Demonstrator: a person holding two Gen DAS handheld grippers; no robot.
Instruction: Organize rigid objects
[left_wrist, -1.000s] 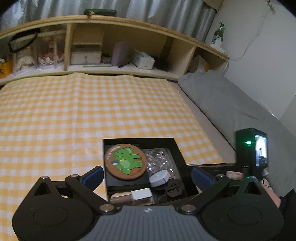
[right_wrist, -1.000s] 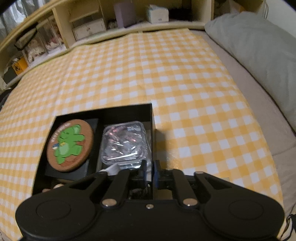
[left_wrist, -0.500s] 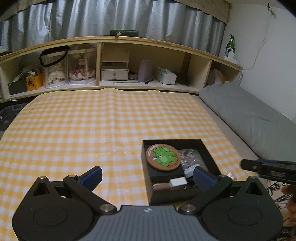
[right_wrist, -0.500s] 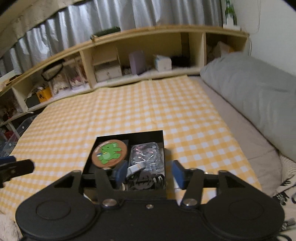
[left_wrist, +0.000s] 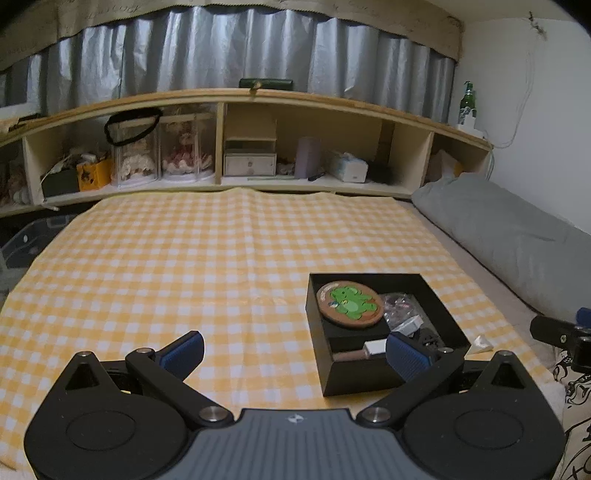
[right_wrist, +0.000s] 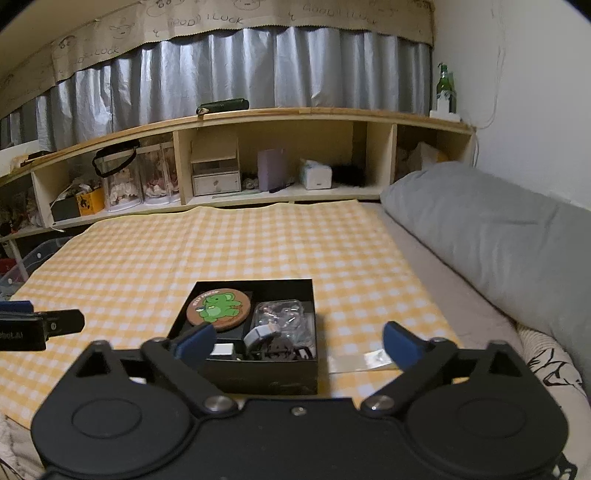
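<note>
A black open box (left_wrist: 360, 376) (right_wrist: 266, 376) sits on the yellow checked cloth near its front right edge. Inside lie a round brown coaster with a green bear (left_wrist: 349, 303) (right_wrist: 218, 307), a clear plastic case (left_wrist: 400, 303) (right_wrist: 282, 314), a small white block (left_wrist: 375, 347) and dark small items. My left gripper (left_wrist: 295, 352) is open and empty, held back from the box's left front. My right gripper (right_wrist: 297, 341) is open and empty, just in front of the box and above it.
A wooden shelf (left_wrist: 258, 177) with boxes, dolls and a tissue box runs along the back. A grey pillow (right_wrist: 491, 236) lies at the right. A scrap of clear wrapper (right_wrist: 369, 360) lies right of the box. The cloth (left_wrist: 166, 266) stretches left.
Both grippers have pulled back and up from the box. The right gripper has opened from shut to wide; the left stayed open. The box contents have not moved.
</note>
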